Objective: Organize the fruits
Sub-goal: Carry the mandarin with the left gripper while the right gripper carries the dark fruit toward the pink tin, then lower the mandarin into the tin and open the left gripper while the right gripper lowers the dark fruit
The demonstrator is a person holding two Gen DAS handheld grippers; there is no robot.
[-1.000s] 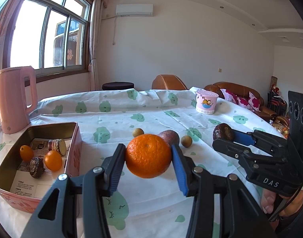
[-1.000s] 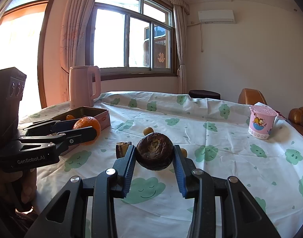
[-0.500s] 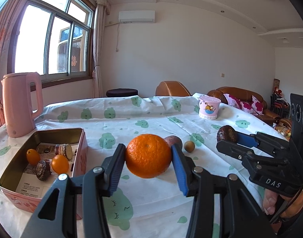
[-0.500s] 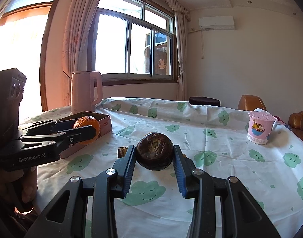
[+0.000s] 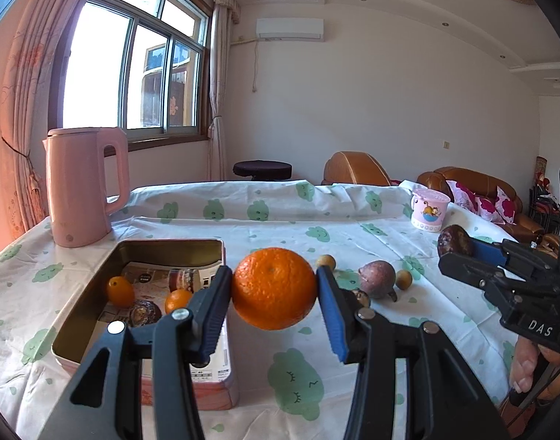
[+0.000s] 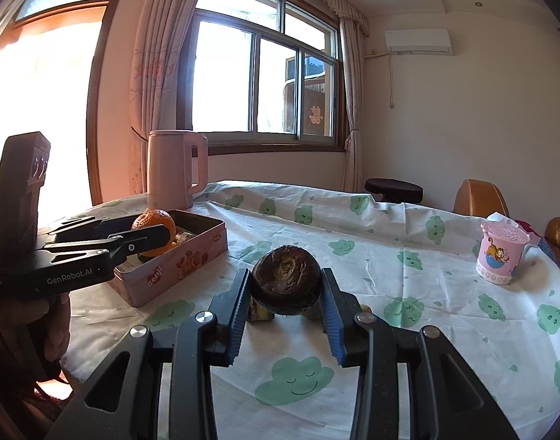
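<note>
My left gripper point(image 5: 274, 289) is shut on a large orange point(image 5: 273, 288) and holds it above the table, just right of the pink tin box point(image 5: 206, 377). The tin holds two small oranges point(image 5: 120, 290), a dark fruit point(image 5: 144, 313) and a small jar. My right gripper point(image 6: 285, 286) is shut on a dark brown passion fruit point(image 6: 285, 280), held above the cloth. In the right wrist view the left gripper point(image 6: 153, 231) with the orange is over the tin point(image 6: 177, 267). A purple passion fruit point(image 5: 377, 278) and two small brown fruits point(image 5: 403, 279) lie on the cloth.
A pink kettle point(image 5: 83, 187) stands behind the tin at the far left. A pink cartoon cup point(image 5: 428, 214) stands at the far right. The table has a white cloth with green clouds point(image 5: 298, 377). Sofas and a stool are beyond the table.
My left gripper has moved left and nearer the tin with the orange. My right gripper has followed with the passion fruit. Both grips are unchanged.
</note>
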